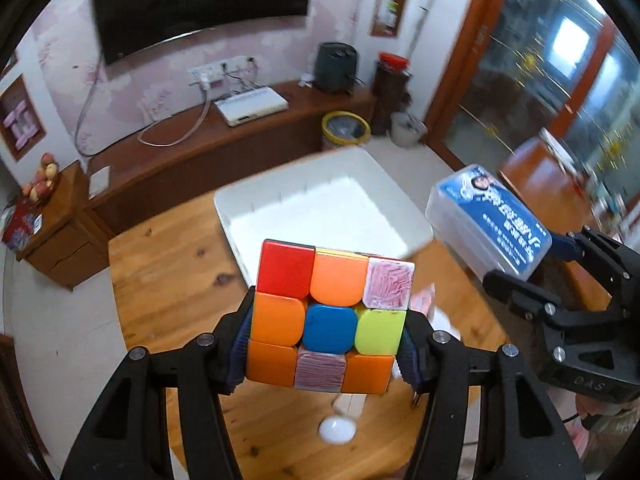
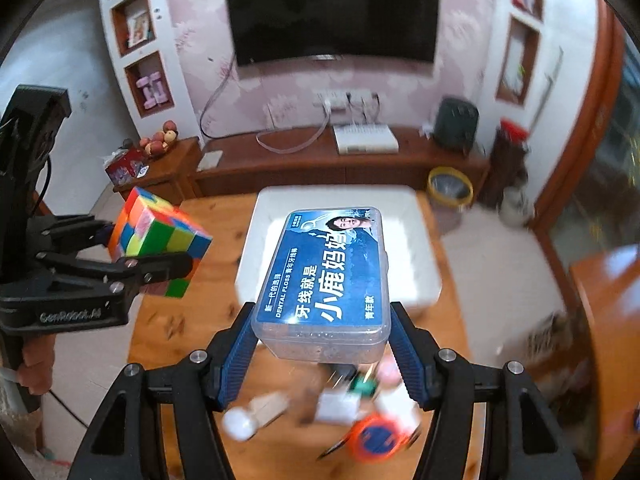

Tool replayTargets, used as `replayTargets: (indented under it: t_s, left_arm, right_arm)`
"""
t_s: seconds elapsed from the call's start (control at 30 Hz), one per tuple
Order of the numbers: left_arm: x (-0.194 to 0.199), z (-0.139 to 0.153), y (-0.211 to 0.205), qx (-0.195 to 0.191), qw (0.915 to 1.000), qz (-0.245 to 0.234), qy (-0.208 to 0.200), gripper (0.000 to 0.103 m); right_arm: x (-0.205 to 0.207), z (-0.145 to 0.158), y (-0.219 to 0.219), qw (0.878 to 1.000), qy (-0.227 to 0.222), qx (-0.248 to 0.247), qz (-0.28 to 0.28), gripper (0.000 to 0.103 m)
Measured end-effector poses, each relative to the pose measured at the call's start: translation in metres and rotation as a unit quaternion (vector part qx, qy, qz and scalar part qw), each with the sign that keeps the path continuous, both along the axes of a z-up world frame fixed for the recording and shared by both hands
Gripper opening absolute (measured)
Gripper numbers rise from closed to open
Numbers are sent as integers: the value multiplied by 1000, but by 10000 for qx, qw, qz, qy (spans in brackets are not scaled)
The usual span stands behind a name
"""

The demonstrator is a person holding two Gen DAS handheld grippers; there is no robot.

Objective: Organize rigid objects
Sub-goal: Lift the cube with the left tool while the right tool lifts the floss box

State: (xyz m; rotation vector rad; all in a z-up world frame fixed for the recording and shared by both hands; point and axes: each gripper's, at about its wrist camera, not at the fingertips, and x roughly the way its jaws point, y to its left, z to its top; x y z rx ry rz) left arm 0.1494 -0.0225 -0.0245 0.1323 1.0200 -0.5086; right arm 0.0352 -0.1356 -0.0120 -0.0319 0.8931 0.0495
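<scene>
Both wrist views high, angled down, sharing white tray (image 1: 240, 216) (image 2: 424, 280)

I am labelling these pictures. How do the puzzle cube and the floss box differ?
The puzzle cube is a cube of many bright colours; the floss box is flat, clear plastic with a blue label. The left gripper holds the cube; the right gripper holds the box. Both are held in the air above the wooden table.

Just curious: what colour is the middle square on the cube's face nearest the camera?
Blue, on the multicoloured puzzle cube; clearest in the left wrist view.
</scene>
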Motion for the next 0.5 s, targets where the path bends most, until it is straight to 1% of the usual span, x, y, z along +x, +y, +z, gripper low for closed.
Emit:
replayTargets:
  t_s: [0.13,0.2,0.27,0.33,0.37,0.4,0.43,0.5]
  left_arm:
    - [29,3,-23,-103,9989,455,30,63]
    - [50,-7,-38,-57,9975,701,62,63]
    - [75,-27,-50,-21,9948,993,219,63]
    - [96,-48,-57,-31,9916,1245,338,63]
    - [106,-59,-60,-31,9898,1380,359,63]
    - [115,-71,-61,-7,9877,1517,379,63]
    - [123,-76,-63,32,9863,1601,402,63]
    - [139,-104,-66,258,9812,1850,485,63]
  right_arm:
    - [51,7,-29,9996,-92,-108,260,64]
    - [77,2,-40,9993,-64,-94,367,64]
    - [104,-10,-54,9991,12,-91,425,64]
    - [134,-28,-66,9989,132,-127,428,64]
    - [151,-42,-71,9987,213,-152,427,64]
    - [162,-52,-74,9986,265,-159,436,64]
    - [171,-63,-76,9983,316,-174,449,64]
    - [193,-90,-78,9976,437,-269,469,64]
